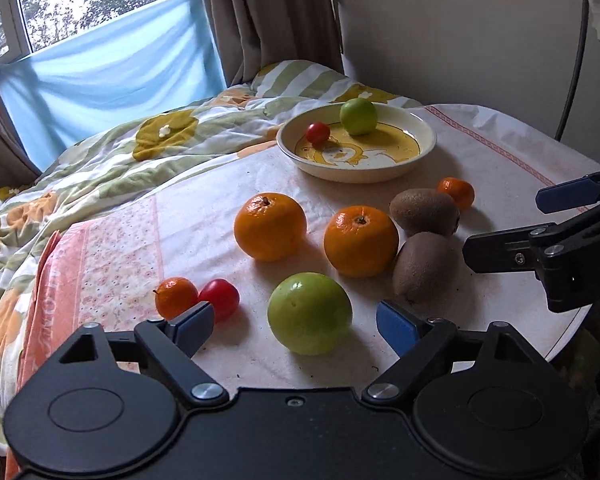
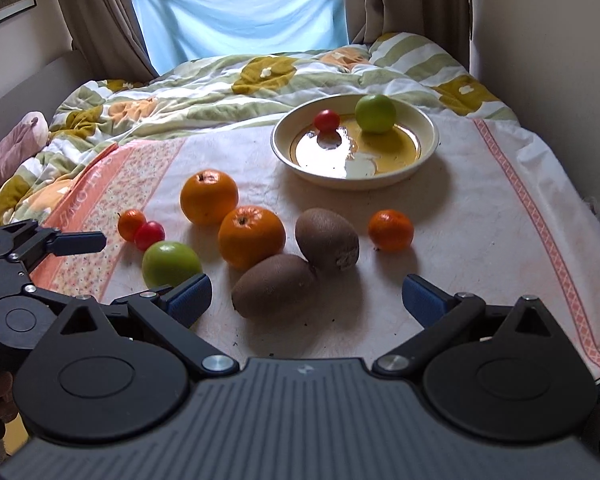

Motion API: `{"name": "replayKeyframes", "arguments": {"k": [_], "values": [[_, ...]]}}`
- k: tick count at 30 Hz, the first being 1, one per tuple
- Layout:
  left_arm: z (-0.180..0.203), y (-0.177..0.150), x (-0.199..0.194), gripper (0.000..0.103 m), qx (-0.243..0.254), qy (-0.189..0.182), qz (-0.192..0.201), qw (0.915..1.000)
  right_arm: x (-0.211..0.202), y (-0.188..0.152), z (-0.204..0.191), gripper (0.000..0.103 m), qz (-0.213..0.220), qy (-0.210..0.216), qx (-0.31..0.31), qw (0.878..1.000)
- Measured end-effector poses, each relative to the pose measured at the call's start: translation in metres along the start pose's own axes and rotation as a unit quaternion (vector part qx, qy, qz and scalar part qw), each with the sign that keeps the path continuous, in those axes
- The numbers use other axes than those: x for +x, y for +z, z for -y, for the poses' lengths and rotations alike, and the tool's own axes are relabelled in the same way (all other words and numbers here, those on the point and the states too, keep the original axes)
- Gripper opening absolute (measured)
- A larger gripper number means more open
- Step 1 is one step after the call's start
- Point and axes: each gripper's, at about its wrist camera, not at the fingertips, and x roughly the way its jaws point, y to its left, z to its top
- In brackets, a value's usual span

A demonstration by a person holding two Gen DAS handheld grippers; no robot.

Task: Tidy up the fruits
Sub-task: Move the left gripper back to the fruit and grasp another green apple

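- Biggest thing here is the bed with the flowery quilt [image 2: 228, 92], running back to the window behind the table.
- The table [image 2: 480, 216] has a pale cloth with pink patterned edges, and all the fruit sits on it.
- Left gripper [image 1: 296, 326] is low at the near edge, jaws spread wide with nothing held; a green apple [image 1: 310, 313] sits right between the blue pads.
- Right gripper [image 2: 306, 300] is wide open too and empty, with a kiwi [image 2: 274, 290] just ahead of the gap.
- The plate [image 2: 428, 148] with a yellow cartoon print is at the far side, well apart from the loose fruit. It holds a second green apple [image 2: 375, 113] and a red cherry tomato [image 2: 327, 120].
- Two big oranges [image 2: 209, 197] [image 2: 252, 237] are mid-table, right beside each other.
- The other kiwi [image 2: 327, 239] touches the first one.
- A small mandarin [image 2: 391, 229] is off on its own to the right.
- Another tiny mandarin [image 2: 131, 224] and a second cherry tomato [image 2: 149, 235] are touching, over by the pink border on the left.
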Motion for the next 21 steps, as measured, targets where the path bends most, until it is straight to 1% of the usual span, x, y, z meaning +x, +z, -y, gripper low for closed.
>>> {"name": "replayKeyframes", "arguments": {"k": [1, 4, 6, 8, 9, 11, 16, 21], "values": [[0.001, -0.001, 0.004, 0.091, 0.004, -0.003, 0.0, 1.0, 0.004, -0.001, 0.0, 0.103, -0.001, 0.0, -0.001, 1.0], [0.002, -0.003, 0.018, 0.082, 0.008, -0.012, -0.009, 0.9999, 0.013, -0.002, 0.0, 0.103, -0.004, 0.001, -0.002, 1.0], [0.004, -0.004, 0.026, 0.078, 0.015, -0.014, -0.014, 0.9997, 0.019, -0.003, 0.0, 0.103, -0.006, 0.003, -0.003, 1.0], [0.005, -0.004, 0.032, 0.071, 0.018, -0.015, -0.02, 0.9995, 0.025, -0.004, -0.001, 0.103, -0.008, 0.007, -0.002, 1.0], [0.005, -0.004, 0.034, 0.069, 0.017, -0.017, -0.022, 0.9995, 0.028, -0.004, 0.0, 0.103, -0.01, 0.011, -0.001, 1.0], [0.005, -0.004, 0.038, 0.061, 0.018, -0.019, -0.026, 0.9993, 0.034, -0.004, -0.001, 0.103, -0.011, 0.017, -0.002, 1.0], [0.005, -0.003, 0.039, 0.061, 0.019, -0.022, -0.024, 0.9993, 0.045, -0.004, -0.003, 0.103, -0.016, 0.025, -0.008, 1.0], [0.006, -0.003, 0.039, 0.061, 0.02, -0.019, -0.026, 0.9993, 0.054, -0.002, -0.003, 0.103, -0.024, 0.043, 0.001, 0.999]]}}
